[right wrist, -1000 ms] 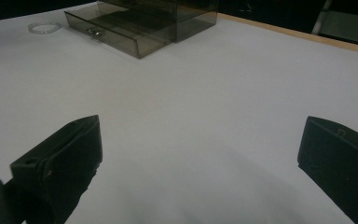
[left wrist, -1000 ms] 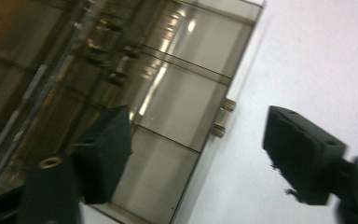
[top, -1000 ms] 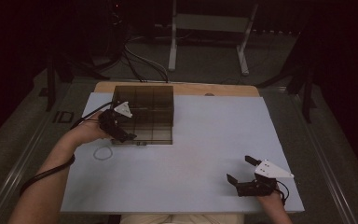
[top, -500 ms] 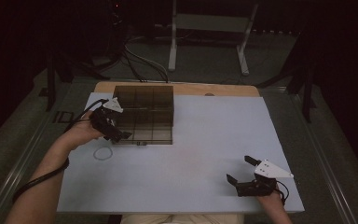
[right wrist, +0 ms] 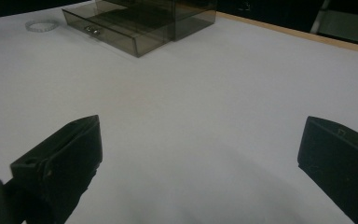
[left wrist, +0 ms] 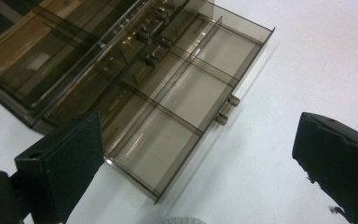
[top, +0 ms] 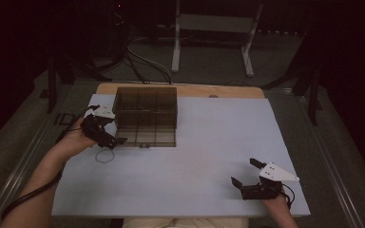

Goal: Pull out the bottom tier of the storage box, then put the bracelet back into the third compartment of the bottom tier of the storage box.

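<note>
Two grippers from above: left gripper, jaws just opened and empty, beside the pulled-out drawer near a ring, right gripper open and idle; left gripper view shows empty drawer compartments; right gripper view, spread jaws over bare table.

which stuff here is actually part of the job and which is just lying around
Part of the job:
- smoked plastic drawer box
- its bottom drawer, pulled out, compartments look empty
- small white ring on the table beside the drawer
- left gripper, jaws open next to the drawer front

Just lying about:
- right gripper, open over bare table
- metal stand and cables on the floor behind
</note>
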`<state>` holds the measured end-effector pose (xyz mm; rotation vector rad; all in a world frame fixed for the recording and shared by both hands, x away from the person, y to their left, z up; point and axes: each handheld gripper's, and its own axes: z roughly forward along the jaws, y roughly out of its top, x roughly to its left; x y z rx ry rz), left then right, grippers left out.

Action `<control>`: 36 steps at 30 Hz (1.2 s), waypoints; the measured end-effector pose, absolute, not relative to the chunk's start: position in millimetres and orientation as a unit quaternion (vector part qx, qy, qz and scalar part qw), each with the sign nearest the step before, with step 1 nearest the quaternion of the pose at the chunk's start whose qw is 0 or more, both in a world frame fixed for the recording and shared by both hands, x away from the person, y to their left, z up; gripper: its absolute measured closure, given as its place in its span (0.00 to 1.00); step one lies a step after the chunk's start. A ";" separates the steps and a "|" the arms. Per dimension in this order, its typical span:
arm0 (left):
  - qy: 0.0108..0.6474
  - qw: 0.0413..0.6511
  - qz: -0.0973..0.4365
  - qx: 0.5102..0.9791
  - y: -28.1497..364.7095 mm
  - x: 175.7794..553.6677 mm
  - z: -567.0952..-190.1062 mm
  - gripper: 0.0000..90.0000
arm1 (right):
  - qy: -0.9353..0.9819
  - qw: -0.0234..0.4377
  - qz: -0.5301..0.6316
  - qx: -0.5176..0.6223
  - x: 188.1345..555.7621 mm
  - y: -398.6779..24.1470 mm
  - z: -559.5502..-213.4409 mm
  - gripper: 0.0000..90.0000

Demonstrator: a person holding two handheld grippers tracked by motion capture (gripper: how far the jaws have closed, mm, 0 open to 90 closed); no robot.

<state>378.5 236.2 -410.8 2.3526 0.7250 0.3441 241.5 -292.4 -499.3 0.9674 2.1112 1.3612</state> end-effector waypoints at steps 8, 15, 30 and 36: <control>0.295 0.342 0.149 0.880 253.5 361.4 -414.0 0.04 | 0.766 0.222 0.493 0.348 241.1 -291.5 -499.3 0.00; 0.322 0.348 0.161 0.865 267.9 350.3 -420.1 0.04 | 0.766 0.221 0.493 0.348 241.2 -291.2 -499.3 0.00; 0.339 0.379 0.173 0.844 272.1 323.7 -438.7 0.04 | 0.767 0.220 0.493 0.347 240.8 -290.5 -499.3 0.00; 0.338 0.384 0.173 0.841 269.0 314.4 -443.7 0.04 | 0.767 0.219 0.493 0.347 241.0 -289.7 -499.6 0.00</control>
